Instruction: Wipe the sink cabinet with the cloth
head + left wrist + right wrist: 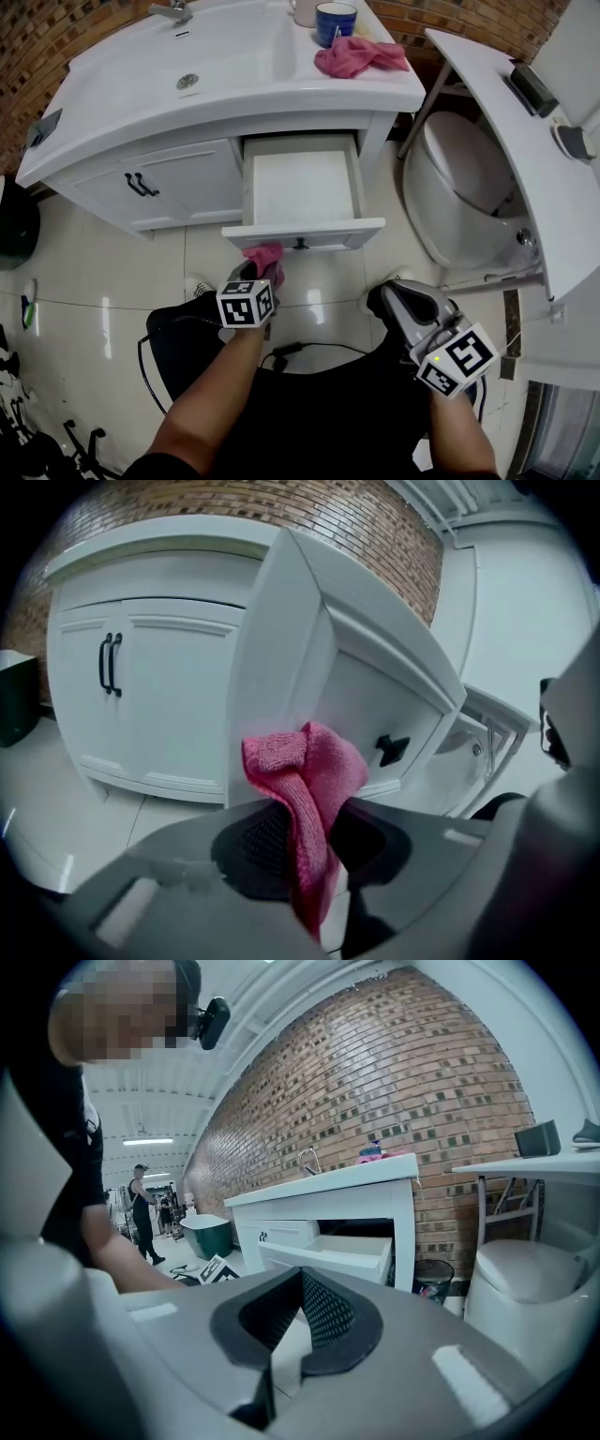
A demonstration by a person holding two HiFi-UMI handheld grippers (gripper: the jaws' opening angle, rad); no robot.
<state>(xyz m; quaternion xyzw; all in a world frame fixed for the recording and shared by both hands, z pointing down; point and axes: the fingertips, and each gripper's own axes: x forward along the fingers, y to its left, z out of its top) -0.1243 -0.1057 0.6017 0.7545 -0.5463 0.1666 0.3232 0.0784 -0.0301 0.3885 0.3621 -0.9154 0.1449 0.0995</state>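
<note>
1. Left gripper [305, 836]: jaws clamped on a fold of the pink cloth [309, 771]. The bunched end stands up above the pads and a tail hangs below.
2. The cloth is at the left end of the pulled-out drawer [302, 187], level with its front panel and left of the black knob [392, 749]. Whether it is touching the panel cannot be told.
3. Right gripper [298, 1321]: jaws together with nothing between them, held low and well apart from the sink cabinet [178, 178].
4. Risks, as judged from here:
   - Only a narrow fold is pinched, so a firm wipe could drag the cloth out of the jaws.
   - The drawer is open, and pressure on its front might slide it inward.
   - The knob sticks out and could snag the loose tail.
5. Materials:
   - The cloth is soft, nubby towelling.
   - The cabinet is smooth white-painted panelling with framed doors and slim black handles.
   - The pads are dark and finely ribbed.
   - The floor [112, 281] is glossy pale tile.
6. On the countertop, a second pink cloth [356, 56] lies crumpled beside a blue mug [336, 21].
</note>
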